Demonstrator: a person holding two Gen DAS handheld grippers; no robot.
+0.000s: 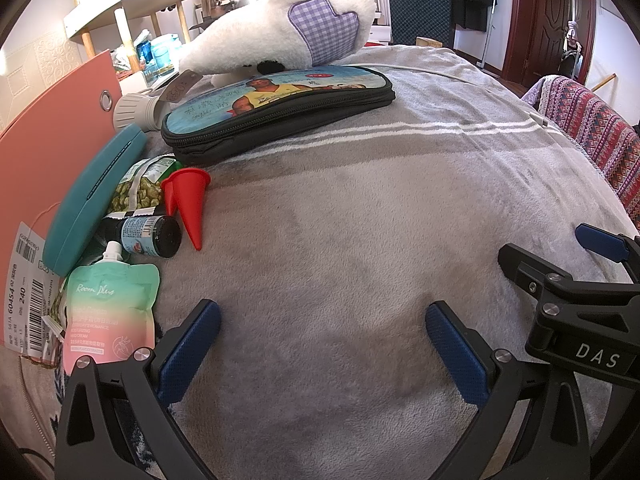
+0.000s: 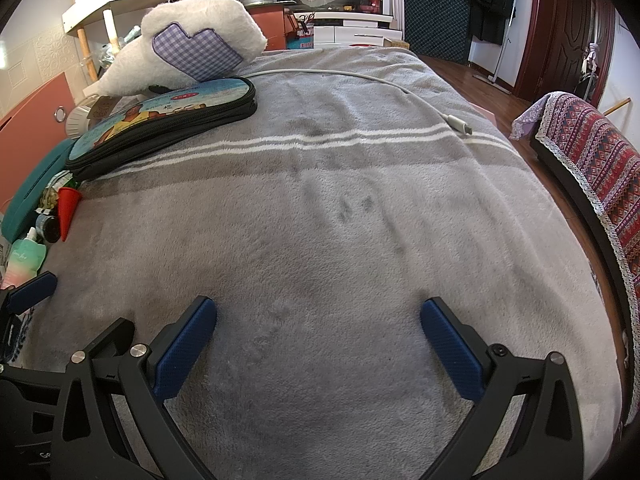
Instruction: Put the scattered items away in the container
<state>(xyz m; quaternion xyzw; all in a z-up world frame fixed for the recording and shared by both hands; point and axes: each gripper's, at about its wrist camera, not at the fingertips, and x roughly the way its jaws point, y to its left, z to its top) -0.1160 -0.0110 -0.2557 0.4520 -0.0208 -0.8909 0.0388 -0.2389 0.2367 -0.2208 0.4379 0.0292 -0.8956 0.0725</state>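
Pink box (image 1: 52,128): far left edge, standing against the bed's side; a white barcode label (image 1: 28,300) hangs on its near end.
Teal case (image 1: 94,196): leaning along the pink box, long and closed.
Hand-cream pouch (image 1: 110,312): near left, lying flat with its white spout pointing away; it touches the left tongs' left finger base.
Snack packet (image 1: 140,188): green, tucked between the teal case and the cones.
Dark bottle (image 1: 150,234): on its side just behind the pouch, cap to the right.
Red cones (image 1: 188,204): two, nested side by side, tips pointing toward the near side, touching the dark bottle's cap.
White bulb-like object (image 1: 134,110): behind the teal case; possibly a lamp bulb, but it is partly hidden.
Zip pouch (image 1: 280,108): black with a printed picture top, lying flat beyond the cones.
Plush toy (image 1: 288,24): white with a lilac check patch, resting on the zip pouch's far edge.
Grey blanket (image 2: 320,220): covers the bed; two white stripes run across it.
Left tongs (image 1: 322,350): apart, holding nothing, above bare blanket.
Right tongs (image 2: 318,346): apart, holding nothing, just right of the left tongs.
White cable (image 2: 400,88): far right on the blanket, plug end toward the right edge.
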